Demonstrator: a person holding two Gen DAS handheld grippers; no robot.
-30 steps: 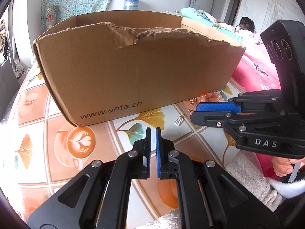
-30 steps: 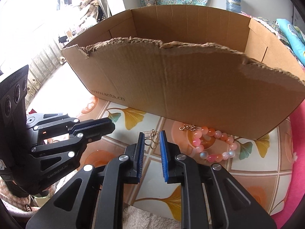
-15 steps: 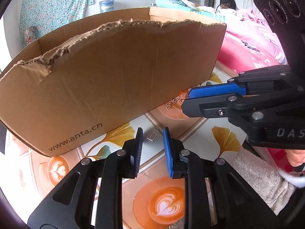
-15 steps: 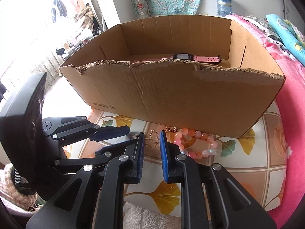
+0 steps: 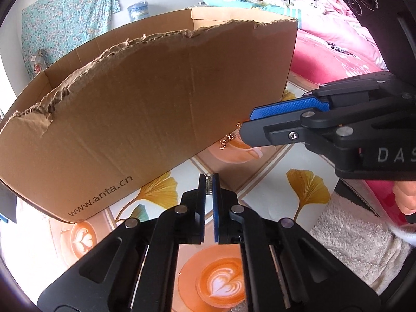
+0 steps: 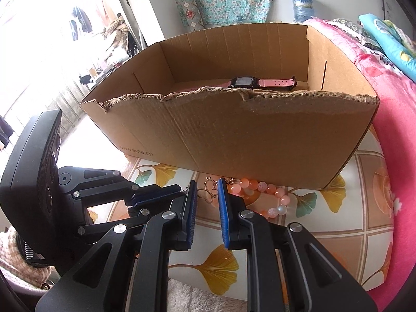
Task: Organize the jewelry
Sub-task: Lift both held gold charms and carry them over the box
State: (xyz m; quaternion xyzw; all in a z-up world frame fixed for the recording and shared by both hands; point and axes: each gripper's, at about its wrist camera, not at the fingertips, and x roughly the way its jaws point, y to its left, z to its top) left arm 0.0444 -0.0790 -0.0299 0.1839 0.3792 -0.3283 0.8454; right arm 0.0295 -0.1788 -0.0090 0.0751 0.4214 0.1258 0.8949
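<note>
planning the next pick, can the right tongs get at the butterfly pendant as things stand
Probably yes: the right tongs are open with the butterfly pendant lying on the table between the fingertips, nothing covering it.

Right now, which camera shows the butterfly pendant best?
The right wrist view: the gold butterfly pendant lies whole between the right gripper fingers. The left wrist view shows only chain links beside the cardboard box.
</note>
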